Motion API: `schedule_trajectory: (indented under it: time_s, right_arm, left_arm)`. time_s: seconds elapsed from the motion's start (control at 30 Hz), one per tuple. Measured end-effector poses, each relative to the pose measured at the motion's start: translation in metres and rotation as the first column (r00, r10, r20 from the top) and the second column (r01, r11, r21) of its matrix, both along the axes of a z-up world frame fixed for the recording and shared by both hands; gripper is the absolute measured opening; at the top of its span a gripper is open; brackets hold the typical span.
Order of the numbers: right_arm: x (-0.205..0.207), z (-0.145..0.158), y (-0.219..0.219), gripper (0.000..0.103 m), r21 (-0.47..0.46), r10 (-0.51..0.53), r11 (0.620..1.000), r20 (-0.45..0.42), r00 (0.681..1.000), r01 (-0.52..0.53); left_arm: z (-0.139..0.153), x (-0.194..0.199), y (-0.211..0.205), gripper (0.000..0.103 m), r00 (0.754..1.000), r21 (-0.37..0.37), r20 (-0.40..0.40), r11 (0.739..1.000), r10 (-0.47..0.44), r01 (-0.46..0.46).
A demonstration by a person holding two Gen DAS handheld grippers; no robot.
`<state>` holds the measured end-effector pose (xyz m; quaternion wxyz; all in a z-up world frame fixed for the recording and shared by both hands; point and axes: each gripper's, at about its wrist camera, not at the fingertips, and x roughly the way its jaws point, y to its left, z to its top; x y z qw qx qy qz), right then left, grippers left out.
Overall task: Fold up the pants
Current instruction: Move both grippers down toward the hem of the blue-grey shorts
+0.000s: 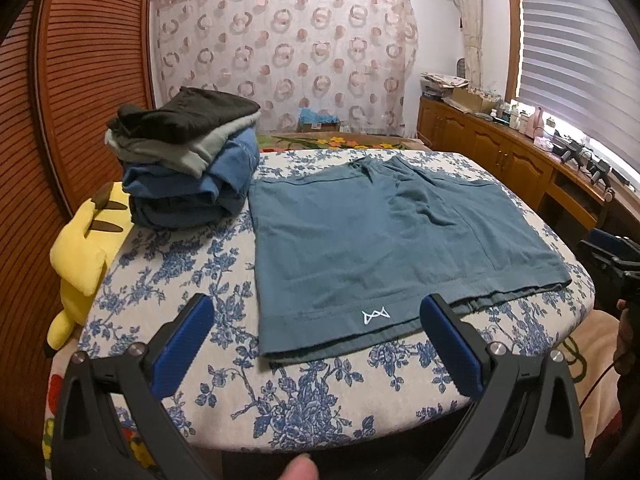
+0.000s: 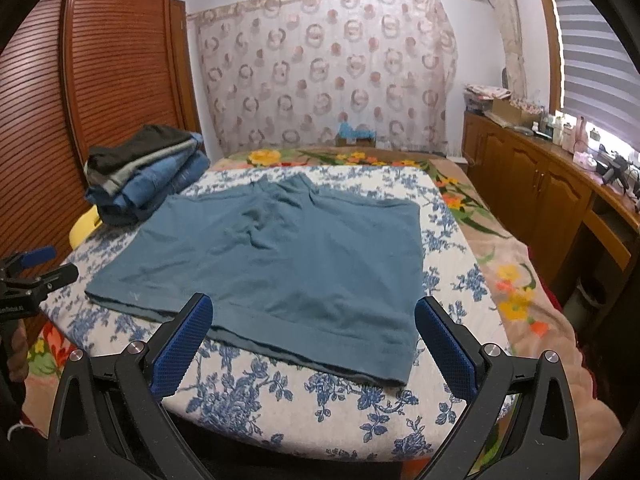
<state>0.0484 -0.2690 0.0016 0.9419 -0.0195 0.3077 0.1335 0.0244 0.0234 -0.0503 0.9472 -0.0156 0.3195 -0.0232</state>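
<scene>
The pants (teal shorts, really) lie spread flat on a padded board covered in blue floral cloth, waistband toward the far edge and both leg hems toward the cameras. Near the hem of one leg sits a small white stitched logo, a zigzag of crossed lines; it spells no readable letters. In the right wrist view the same mark shows only as a faint pale speck, too small to make out.

The left claw hangs just short of the near hem, its blue ribbed pads spread wide, gripping nothing and touching no cloth. A fingertip of the person shows at the bottom edge between its arms. The right claw is likewise released, pads wide apart, poised above the near hem of the other leg (whether the tips brush the fabric cannot be told). Each claw also appears at the edge of the other's view, held in a hand.

Beside the pants, at the far left corner of the board, stands a stack of folded clothes, dark on top, grey and blue beneath. A yellow plush toy lies against the board's left side. A wooden louvred door stands further left, a patterned curtain behind, and a wooden cabinet along the right under a blind.
</scene>
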Motion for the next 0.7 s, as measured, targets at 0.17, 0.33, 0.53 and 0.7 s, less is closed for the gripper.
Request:
schedule_trajectory:
  time_s: [0.17,0.33,0.53,0.7]
  right_arm:
    - [0.008,-0.016,0.001,0.103,-0.02,0.005,1.0,-0.042,0.999,-0.006]
    - [0.016,-0.029,0.001,0.102,-0.037,0.005,0.999,-0.07,0.998,-0.007]
    - [0.024,-0.043,-0.003,0.101,-0.08,-0.029,0.997,-0.079,0.996,0.022]
    - [0.028,-0.052,-0.01,0.101,-0.079,-0.046,0.996,-0.098,0.994,0.038]
  left_arm:
    - [-0.012,0.003,0.005,0.103,0.999,-0.011,-0.032,1.0,-0.014,0.014]
    - [-0.022,0.003,0.016,0.102,0.999,-0.023,-0.048,1.0,-0.01,0.009]
    - [-0.027,-0.001,0.043,0.099,0.998,-0.067,-0.028,0.996,0.049,-0.051]
    - [-0.032,0.001,0.058,0.094,0.997,-0.101,-0.045,0.992,0.068,-0.073]
